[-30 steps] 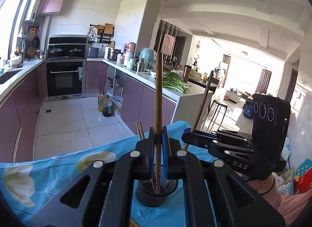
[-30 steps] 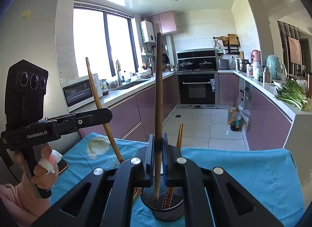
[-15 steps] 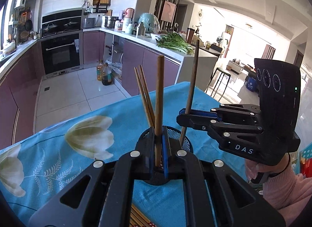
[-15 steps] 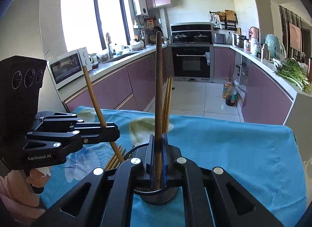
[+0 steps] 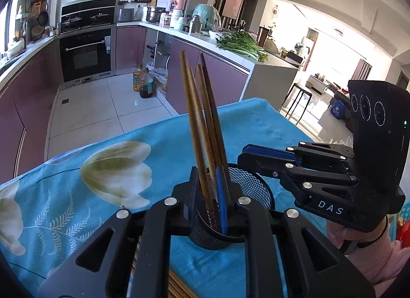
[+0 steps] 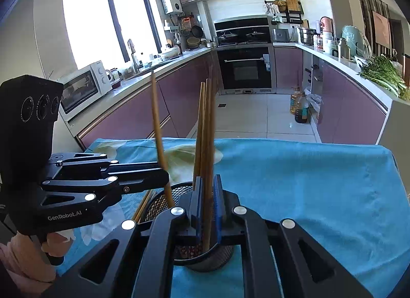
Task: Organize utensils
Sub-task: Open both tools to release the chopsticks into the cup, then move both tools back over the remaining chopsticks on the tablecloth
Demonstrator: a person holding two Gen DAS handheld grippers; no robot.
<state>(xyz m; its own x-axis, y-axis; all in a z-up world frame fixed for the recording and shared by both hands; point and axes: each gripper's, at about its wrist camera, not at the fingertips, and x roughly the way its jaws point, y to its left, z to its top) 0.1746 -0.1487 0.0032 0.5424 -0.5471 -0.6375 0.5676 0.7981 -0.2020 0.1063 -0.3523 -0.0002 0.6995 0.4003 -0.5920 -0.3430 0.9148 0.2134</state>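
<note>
**Both grippers at the mesh holder**

The left gripper (image 5: 208, 195) stood narrowly parted around chopsticks (image 5: 202, 129) leaning loose in the black mesh holder (image 5: 252, 188) on the blue tablecloth (image 5: 256, 124). Only the right wrist view showed spare chopsticks (image 6: 143, 204) lying beside the holder, and the right gripper (image 6: 208, 205) likewise parted.

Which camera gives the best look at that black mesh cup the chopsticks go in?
The left wrist view: the mesh cup shows its open rim and wall. In the right wrist view, the cup is mostly hidden behind the gripper's fingers.
</note>
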